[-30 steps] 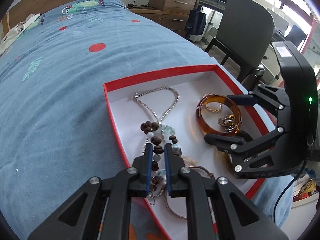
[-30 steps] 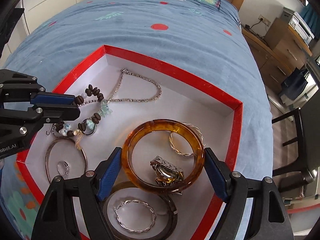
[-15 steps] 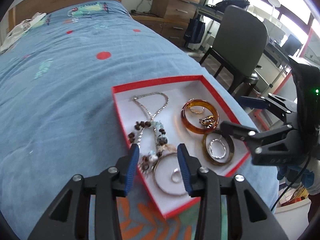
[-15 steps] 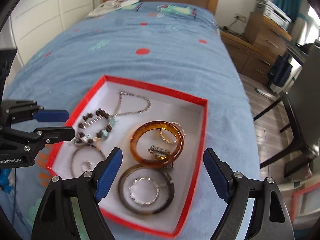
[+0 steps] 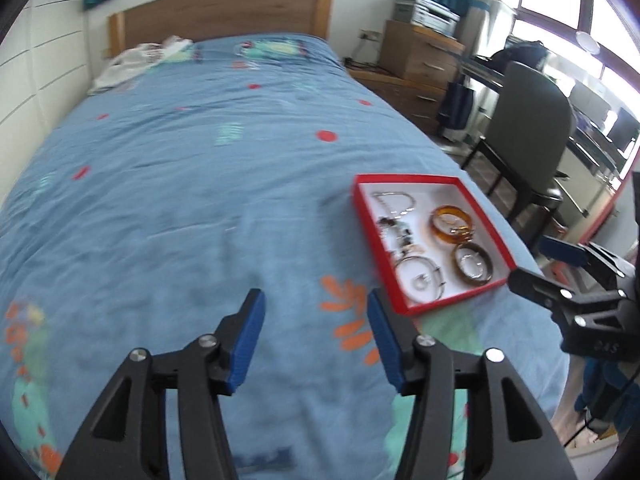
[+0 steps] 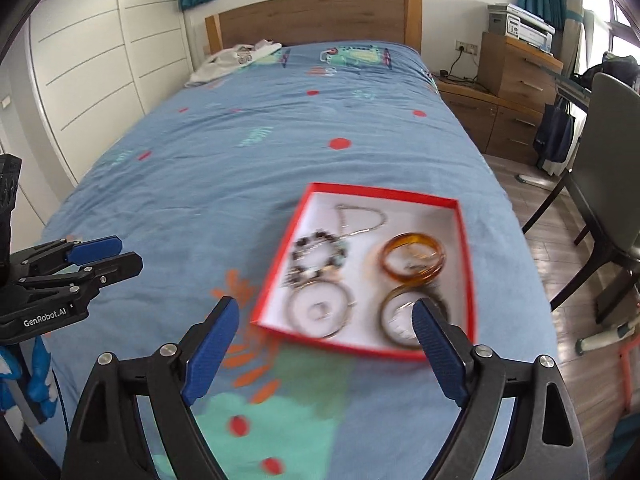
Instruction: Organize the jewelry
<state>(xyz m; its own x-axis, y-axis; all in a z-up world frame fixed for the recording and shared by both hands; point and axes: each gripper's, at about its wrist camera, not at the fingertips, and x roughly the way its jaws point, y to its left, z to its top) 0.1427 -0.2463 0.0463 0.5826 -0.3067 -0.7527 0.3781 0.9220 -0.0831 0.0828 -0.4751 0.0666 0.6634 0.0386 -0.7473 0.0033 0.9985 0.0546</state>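
Note:
A red-rimmed white tray (image 5: 402,179) (image 6: 381,193) lies on the blue bedspread near the bed's right edge. It holds a silver chain (image 6: 362,220), a beaded necklace (image 6: 318,254), an amber bangle (image 5: 452,225) (image 6: 412,262), a dark bangle (image 5: 472,266) and a silver hoop (image 5: 420,282) (image 6: 320,312). My left gripper (image 5: 316,328) is open and empty, above the bedspread, left of the tray. My right gripper (image 6: 324,344) is open and empty, near the tray's front edge; it also shows in the left wrist view (image 5: 536,266).
The blue bedspread (image 5: 180,200) stretches to a wooden headboard (image 6: 316,20) with white clothing (image 6: 236,58) near it. A grey chair (image 5: 528,136) and wooden drawers (image 6: 516,92) stand right of the bed. White wardrobe doors (image 6: 88,60) are on the left.
My left gripper let go of the beaded necklace, opened wide and pulled back from the tray. My right gripper also drew back. All the jewelry stays in the tray.

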